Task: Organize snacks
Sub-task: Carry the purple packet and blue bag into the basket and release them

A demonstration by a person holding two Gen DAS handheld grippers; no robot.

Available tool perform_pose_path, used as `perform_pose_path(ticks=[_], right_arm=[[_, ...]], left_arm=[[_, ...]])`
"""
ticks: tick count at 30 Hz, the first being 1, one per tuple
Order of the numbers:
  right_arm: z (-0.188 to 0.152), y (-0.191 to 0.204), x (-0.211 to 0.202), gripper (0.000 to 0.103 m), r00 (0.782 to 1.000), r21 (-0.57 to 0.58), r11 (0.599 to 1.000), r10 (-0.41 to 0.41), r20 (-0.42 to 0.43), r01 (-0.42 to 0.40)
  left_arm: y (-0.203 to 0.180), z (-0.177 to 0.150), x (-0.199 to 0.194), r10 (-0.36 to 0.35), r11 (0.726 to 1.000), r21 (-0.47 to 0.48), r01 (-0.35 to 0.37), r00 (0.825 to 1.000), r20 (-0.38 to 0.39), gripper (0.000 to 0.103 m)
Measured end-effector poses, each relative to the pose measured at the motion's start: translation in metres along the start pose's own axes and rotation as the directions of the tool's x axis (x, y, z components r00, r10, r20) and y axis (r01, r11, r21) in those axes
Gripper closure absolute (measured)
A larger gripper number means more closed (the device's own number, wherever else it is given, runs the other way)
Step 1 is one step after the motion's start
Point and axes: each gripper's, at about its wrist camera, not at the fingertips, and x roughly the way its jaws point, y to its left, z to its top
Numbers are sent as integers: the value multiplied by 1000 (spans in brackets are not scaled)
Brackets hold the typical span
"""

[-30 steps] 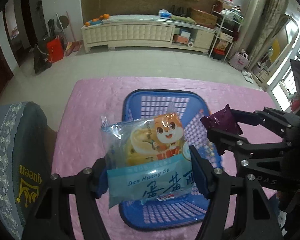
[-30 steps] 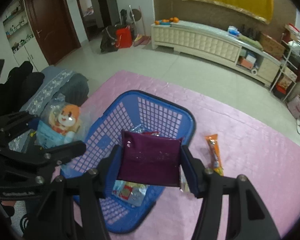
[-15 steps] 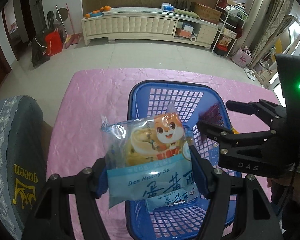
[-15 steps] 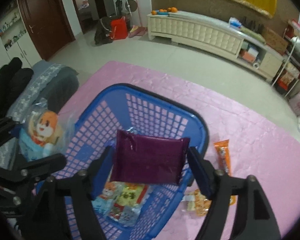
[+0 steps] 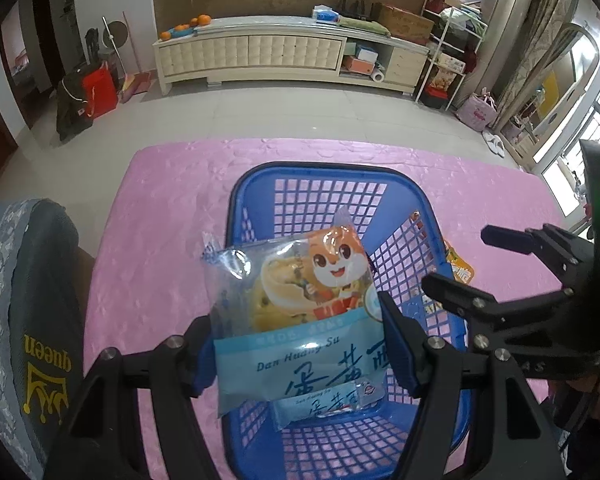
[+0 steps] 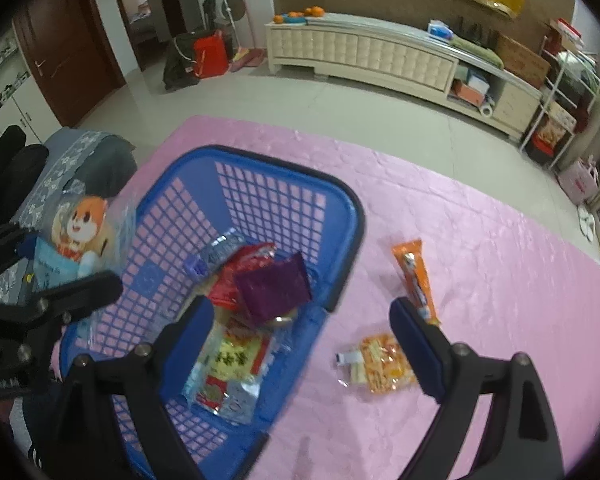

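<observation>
1. Left gripper (image 5: 298,344): pads pinching a pale-blue squirrel-print pastry packet (image 5: 296,312) above the blue mesh basket (image 6: 340,216).
2. Right gripper (image 6: 302,340): jaws just opening, spread wide, nothing between them.
3. Purple packet (image 6: 274,286): inside the basket, on other snacks.
4. Orange stick packet (image 6: 416,276) and cracker packet (image 6: 380,362): on the pink tablecloth (image 6: 500,280), right of the basket.

The pale blue snack packet (image 5: 300,320) with the orange cartoon squirrel reads "Dan Huang Su" in dark blue letters, with large Chinese characters beneath that I can't make out for certain. On the dark cushion (image 5: 40,320) at the near left, "queen" is printed in yellow, upside down, beside a crown emblem.
</observation>
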Motion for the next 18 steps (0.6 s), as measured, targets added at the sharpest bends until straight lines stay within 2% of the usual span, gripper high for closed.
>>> perform_pose_path(ticks=[9, 14, 18], right_arm=[[-4, -27, 18, 11, 1000, 49, 999, 6, -22, -5], [1, -37, 28, 11, 1000, 83, 996, 21, -13, -19], [4, -41, 28, 11, 999, 96, 995, 34, -11, -33]], left_arm=[[-10, 18, 40, -8, 1000, 19, 8, 999, -32, 36], [-8, 29, 54, 10, 999, 35, -9, 1000, -26, 35], [-15, 31, 55, 55, 995, 80, -53, 998, -23, 32]])
